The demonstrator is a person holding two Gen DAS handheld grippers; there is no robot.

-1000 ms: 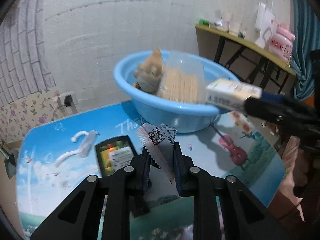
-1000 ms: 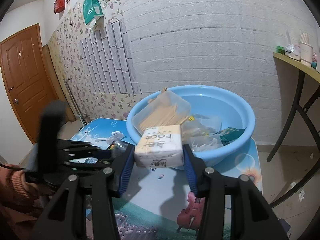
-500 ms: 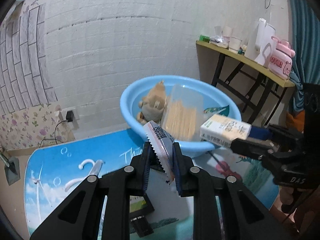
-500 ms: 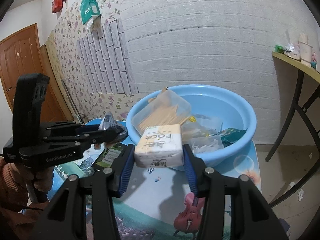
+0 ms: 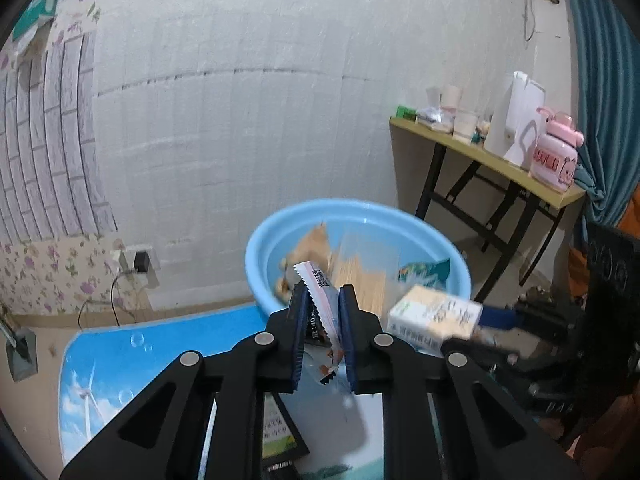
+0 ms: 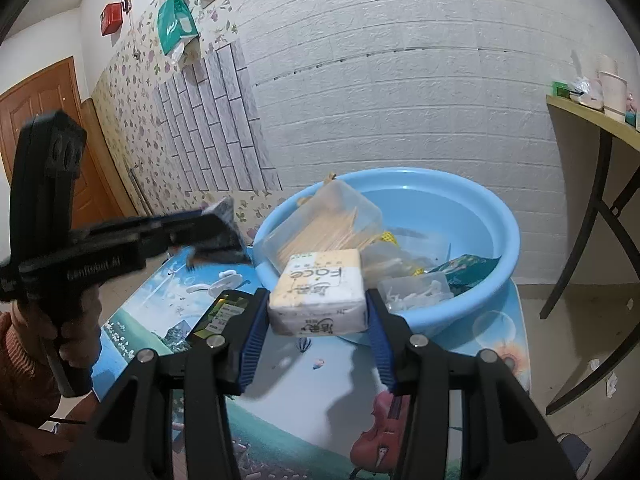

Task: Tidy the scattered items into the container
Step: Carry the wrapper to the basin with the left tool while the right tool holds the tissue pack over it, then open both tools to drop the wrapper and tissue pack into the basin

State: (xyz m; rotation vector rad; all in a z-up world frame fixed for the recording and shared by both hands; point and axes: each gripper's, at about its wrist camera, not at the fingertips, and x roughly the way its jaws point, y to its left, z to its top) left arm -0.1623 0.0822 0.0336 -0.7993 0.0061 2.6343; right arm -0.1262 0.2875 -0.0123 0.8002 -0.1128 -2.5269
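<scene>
Our left claw (image 5: 323,330) is clamped on a serrated-edged snack packet (image 5: 320,312), held in the air above the table (image 5: 120,360), with the blue basin (image 5: 356,248) at twelve o'clock just beyond its tips. Our right claw (image 6: 318,334) is clamped on a tissue pack (image 6: 320,292), also aloft, just short of the basin's near rim at one o'clock. The basin already holds a clear box of sticks (image 6: 320,224) and a green packet (image 6: 468,270); its far half shows bare blue floor. A dark flat pack (image 6: 224,312) lies on the table at ten o'clock.
</scene>
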